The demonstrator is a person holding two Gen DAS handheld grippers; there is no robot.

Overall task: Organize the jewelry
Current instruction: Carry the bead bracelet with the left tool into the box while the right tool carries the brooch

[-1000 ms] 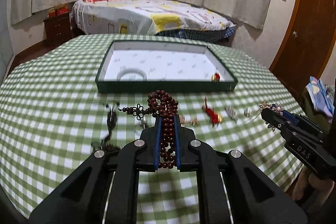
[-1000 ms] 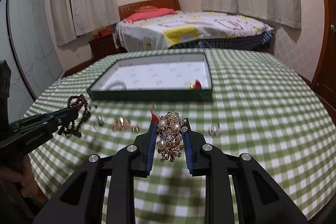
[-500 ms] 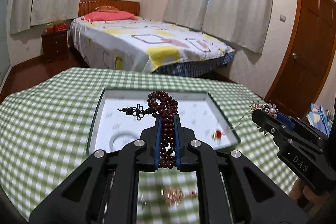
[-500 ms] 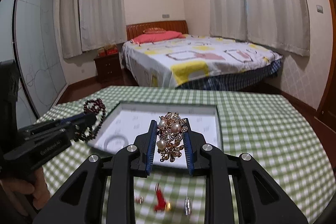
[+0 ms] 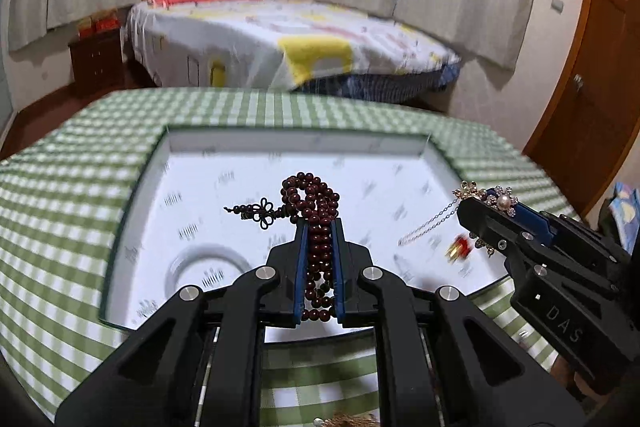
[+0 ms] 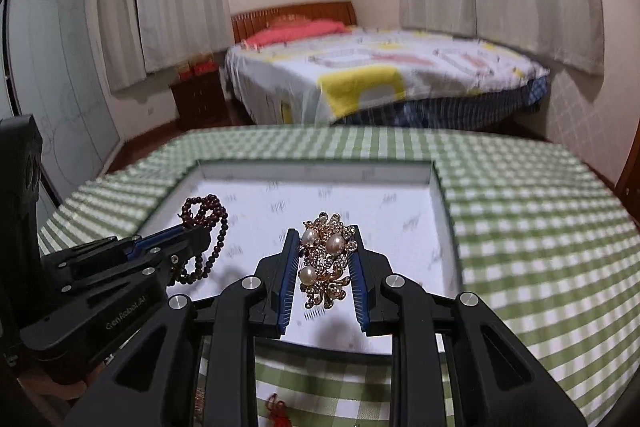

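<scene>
Your left gripper (image 5: 319, 227) is clamped on the strand of dark red wooden beads (image 5: 316, 223), its black knotted tassel (image 5: 262, 213) sticking out to the left, and the whole bundle hangs over the near half of the shallow white-lined tray with the dark green rim (image 5: 132, 187). Your right gripper (image 6: 323, 247) is pinched on the gold brooch set with pearls and clear stones (image 6: 326, 259), also above the tray floor, on its right side. Neither piece touches the lining yet, so I'd say the job now is a clean set-down. Bring each one low before you let go; the beads will likely spill and roll if dropped from height, and the brooch could flip face down. Watch the pale ring-shaped bangle (image 5: 206, 267) lying in the tray just left of your left fingers: aim the beads for the bare patch ahead of it so the loops don't tangle round it. On the right, a thin silver chain (image 5: 430, 225) trails from the brooch, and a small red and gold charm (image 5: 458, 247) sits on the tray floor just beneath; place the brooch clear of that. Further on, the far half of the tray looks bare, plenty of room. Beyond it runs the green and white checked tablecloth (image 6: 520, 207).
</scene>
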